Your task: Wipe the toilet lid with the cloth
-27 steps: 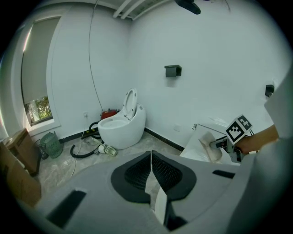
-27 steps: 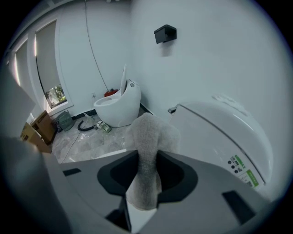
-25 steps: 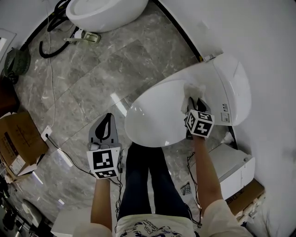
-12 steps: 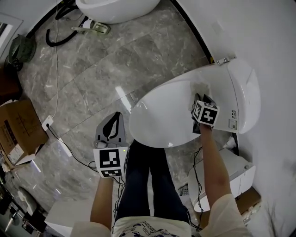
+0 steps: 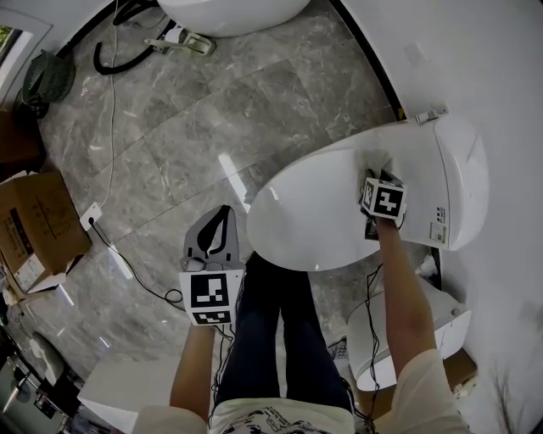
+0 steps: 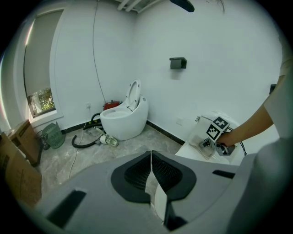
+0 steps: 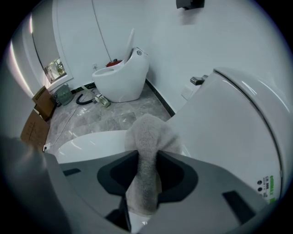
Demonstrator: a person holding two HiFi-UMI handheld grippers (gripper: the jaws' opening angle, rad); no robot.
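The white oval toilet lid [image 5: 310, 212] lies closed below me. My right gripper [image 5: 378, 188] is over its back end near the tank [image 5: 454, 182], shut on a grey cloth [image 7: 147, 137]. The cloth bulges out ahead of the jaws and rests on the lid [image 7: 91, 139]. In the head view the marker cube hides the cloth. The left gripper view shows the cloth [image 6: 203, 141] pressed on the lid under the right gripper [image 6: 211, 142]. My left gripper [image 5: 221, 214] hangs over the floor left of the lid, shut with nothing in it [image 6: 151, 157].
A second white toilet [image 5: 229, 10] stands across the marble floor, with a black hose [image 5: 106, 55] beside it. Cardboard boxes [image 5: 34, 229] and a white cable [image 5: 110, 110] lie at the left. A white box [image 5: 399, 326] sits right of the person's legs. The wall runs close behind the tank.
The right gripper has slid with the cloth along the lid toward its back end and the tank. The left gripper has stayed beside the lid.
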